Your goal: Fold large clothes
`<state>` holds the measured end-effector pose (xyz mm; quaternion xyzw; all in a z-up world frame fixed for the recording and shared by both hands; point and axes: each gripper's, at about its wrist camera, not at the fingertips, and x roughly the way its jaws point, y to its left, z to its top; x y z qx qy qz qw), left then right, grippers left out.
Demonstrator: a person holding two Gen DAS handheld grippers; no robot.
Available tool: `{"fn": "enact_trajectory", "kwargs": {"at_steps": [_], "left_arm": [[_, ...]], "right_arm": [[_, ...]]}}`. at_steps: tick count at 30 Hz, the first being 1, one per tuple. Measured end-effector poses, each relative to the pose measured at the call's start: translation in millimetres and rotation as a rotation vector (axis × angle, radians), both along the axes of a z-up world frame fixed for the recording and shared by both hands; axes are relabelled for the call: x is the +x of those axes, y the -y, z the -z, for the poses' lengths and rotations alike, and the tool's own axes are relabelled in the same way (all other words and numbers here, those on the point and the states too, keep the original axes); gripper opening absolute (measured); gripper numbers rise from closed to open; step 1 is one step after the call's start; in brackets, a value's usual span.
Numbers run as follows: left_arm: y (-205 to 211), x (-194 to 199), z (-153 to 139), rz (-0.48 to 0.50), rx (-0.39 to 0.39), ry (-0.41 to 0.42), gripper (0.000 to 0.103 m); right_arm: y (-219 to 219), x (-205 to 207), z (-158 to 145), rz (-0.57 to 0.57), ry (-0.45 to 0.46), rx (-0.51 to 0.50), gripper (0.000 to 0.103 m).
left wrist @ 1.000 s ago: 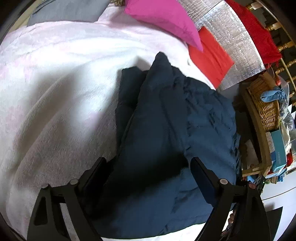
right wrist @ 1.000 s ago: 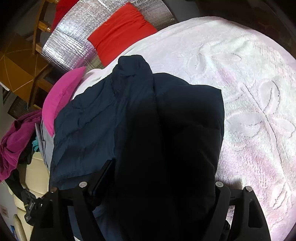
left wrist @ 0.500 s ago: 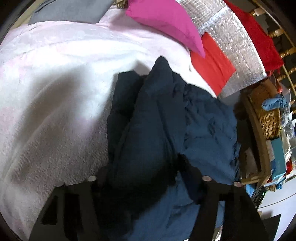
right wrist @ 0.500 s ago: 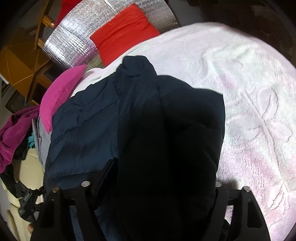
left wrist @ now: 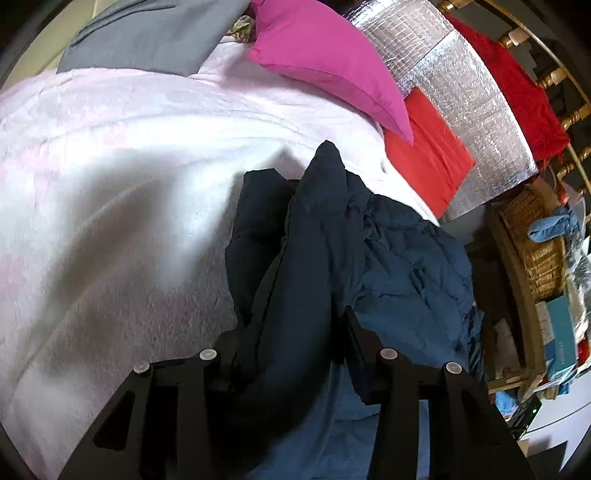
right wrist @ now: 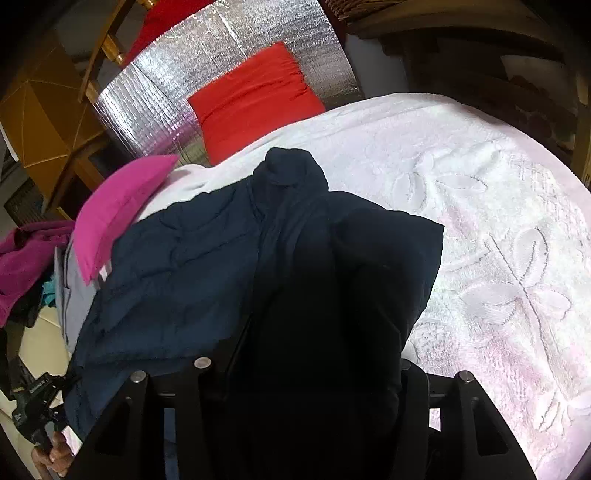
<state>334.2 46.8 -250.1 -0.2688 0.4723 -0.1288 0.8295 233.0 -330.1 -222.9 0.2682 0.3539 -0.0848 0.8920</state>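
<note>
A dark navy padded jacket (left wrist: 399, 266) lies on a pale pink-white bedspread (left wrist: 110, 206), collar pointing away. My left gripper (left wrist: 291, 332) is shut on a raised fold of the jacket. In the right wrist view the jacket (right wrist: 184, 266) fills the centre, and my right gripper (right wrist: 317, 354) is shut on a thick bunch of its dark fabric, which hides the fingertips. The bedspread (right wrist: 498, 258) lies to the right of it.
A magenta pillow (left wrist: 332, 62), a red cushion (left wrist: 432, 155) and a silver foil mat (left wrist: 469, 103) lie at the head of the bed. A grey cloth (left wrist: 147, 33) is at the far left. A wicker basket and shelf clutter (left wrist: 543, 251) stand right of the bed.
My left gripper has closed from wide open onto a fold of the jacket and bunched it up. My right gripper has narrowed on the fabric it holds.
</note>
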Motion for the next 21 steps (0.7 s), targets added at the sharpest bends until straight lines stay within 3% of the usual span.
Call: {"fn": "enact_trajectory", "kwargs": {"at_steps": [4, 8, 14, 18, 21], "left_arm": [[-2, -5, 9, 0.013, 0.03, -0.042, 0.062], [-7, -6, 9, 0.011, 0.0, -0.058, 0.063], [-28, -21, 1, 0.017, -0.046, -0.062, 0.063], [-39, -34, -2, 0.027, -0.024, -0.047, 0.066], [-26, -31, -1, 0.062, 0.038, -0.043, 0.065]], "right_arm": [[11, -2, 10, 0.007, -0.046, 0.073, 0.066], [26, -8, 12, 0.01, -0.058, 0.172, 0.071], [34, -17, 8, -0.031, -0.081, 0.157, 0.078], [37, -23, 11, -0.073, -0.085, 0.167, 0.079], [36, -21, 16, -0.093, -0.086, 0.175, 0.078]]}}
